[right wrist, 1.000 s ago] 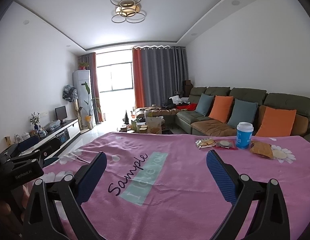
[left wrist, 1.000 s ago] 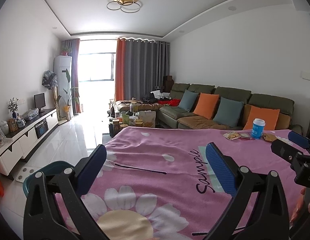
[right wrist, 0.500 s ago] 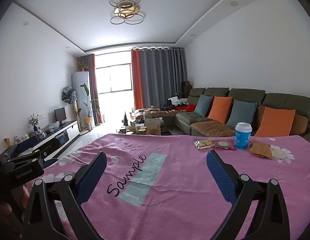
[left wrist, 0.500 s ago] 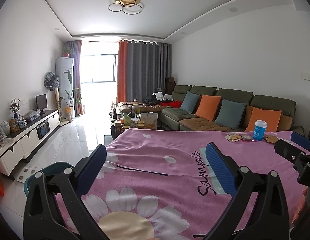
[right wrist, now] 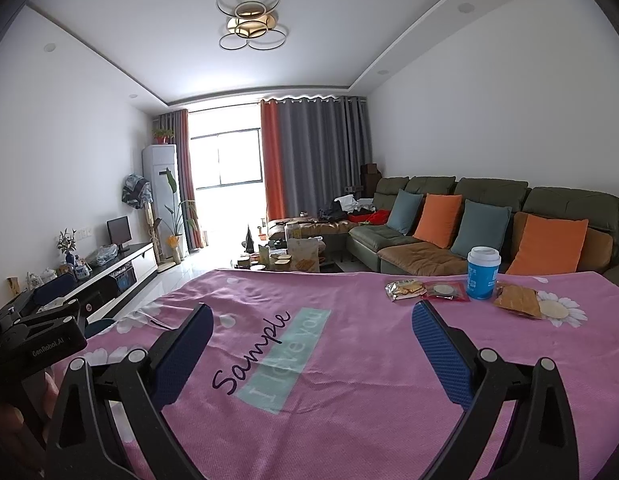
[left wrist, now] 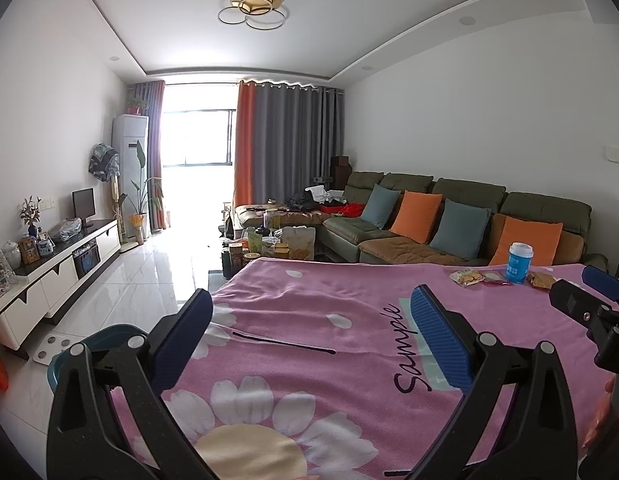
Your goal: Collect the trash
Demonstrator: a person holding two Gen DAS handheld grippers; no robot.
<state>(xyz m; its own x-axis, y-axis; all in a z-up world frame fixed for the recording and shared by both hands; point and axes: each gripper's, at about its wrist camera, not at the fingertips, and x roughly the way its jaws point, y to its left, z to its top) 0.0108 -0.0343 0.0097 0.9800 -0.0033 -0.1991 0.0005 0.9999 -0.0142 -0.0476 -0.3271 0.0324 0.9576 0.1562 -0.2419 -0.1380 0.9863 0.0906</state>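
Both tongs, the left tongs (left wrist: 309,330) and right tongs (right wrist: 311,342), are hovering spread wide and empty over the pink woven-cloth counter (right wrist: 349,380), while the crinkly wrappers (right wrist: 405,290) and cylindrical blue cup (right wrist: 482,273) are lying at the frame's right.

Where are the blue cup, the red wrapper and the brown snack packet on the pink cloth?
blue cup (right wrist: 483,278), right wrist view, on its blue label.
red wrapper (right wrist: 445,291), right wrist view, on its middle.
brown snack packet (right wrist: 517,300), right wrist view, on its top face.
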